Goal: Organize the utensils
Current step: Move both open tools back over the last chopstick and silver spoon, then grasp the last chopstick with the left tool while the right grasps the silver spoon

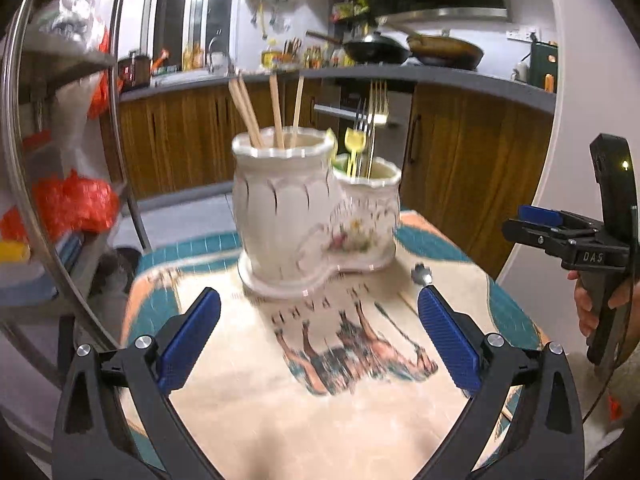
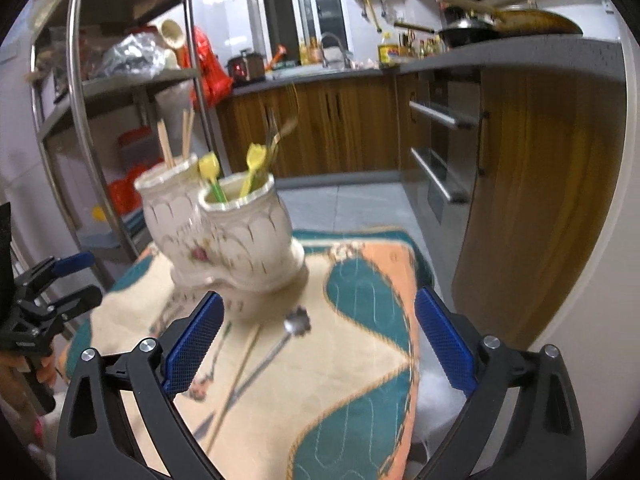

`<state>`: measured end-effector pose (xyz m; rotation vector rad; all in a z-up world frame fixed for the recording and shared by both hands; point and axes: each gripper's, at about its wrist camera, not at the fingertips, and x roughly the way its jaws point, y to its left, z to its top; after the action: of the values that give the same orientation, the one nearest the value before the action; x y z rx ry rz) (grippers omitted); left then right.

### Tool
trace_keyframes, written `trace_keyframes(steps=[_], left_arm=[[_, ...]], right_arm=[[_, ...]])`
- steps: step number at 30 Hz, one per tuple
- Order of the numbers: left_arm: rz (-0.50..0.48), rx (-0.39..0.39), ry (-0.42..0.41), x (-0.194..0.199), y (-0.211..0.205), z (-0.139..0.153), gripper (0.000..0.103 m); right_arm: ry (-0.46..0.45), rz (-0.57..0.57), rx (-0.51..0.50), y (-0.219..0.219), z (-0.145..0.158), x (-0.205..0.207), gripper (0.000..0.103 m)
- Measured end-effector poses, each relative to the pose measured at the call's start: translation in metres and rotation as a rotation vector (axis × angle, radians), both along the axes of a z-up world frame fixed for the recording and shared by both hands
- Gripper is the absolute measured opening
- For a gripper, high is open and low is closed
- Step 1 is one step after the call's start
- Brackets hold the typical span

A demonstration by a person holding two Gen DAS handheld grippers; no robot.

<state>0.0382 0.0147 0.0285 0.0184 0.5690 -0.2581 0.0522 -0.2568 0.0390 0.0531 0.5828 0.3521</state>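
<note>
A white ceramic double utensil holder [image 1: 308, 216] stands on a patterned cloth [image 1: 248, 380]. Its taller cup holds wooden chopsticks [image 1: 256, 116]; its lower cup holds forks [image 1: 374, 120] and yellow plastic picks [image 1: 354, 144]. It also shows in the right wrist view [image 2: 232, 232]. My left gripper [image 1: 320, 340] is open and empty, in front of the holder. My right gripper [image 2: 318, 344] is open and empty above a small metal spoon [image 2: 280, 348] and a chopstick [image 2: 236, 388] lying on the cloth. The spoon's flower-shaped end [image 1: 423, 274] shows in the left wrist view.
A metal shelf rack [image 2: 120, 92] with bags and boxes stands to the left. Wooden kitchen cabinets [image 1: 472, 172] and a grey counter with pans [image 1: 404, 52] lie behind. The right gripper [image 1: 580, 248] shows at the right edge of the left wrist view, the left gripper [image 2: 44, 304] at the left edge of the right wrist view.
</note>
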Motion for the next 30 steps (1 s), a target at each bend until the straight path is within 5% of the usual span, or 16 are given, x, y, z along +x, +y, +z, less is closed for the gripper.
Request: trace_keyframes(steps=[22, 30], left_arm=[[0.026, 0.031, 0.257, 0.031, -0.081, -0.049, 0.096], [0.015, 0.070, 0.332, 0.042, -0.107, -0.065, 0.071]], right_arm=[[0.100, -0.030, -0.036, -0.022, -0.038, 0.003, 0.096], [0.103, -0.040, -0.011, -0.031, -0.040, 0.002, 0.096]])
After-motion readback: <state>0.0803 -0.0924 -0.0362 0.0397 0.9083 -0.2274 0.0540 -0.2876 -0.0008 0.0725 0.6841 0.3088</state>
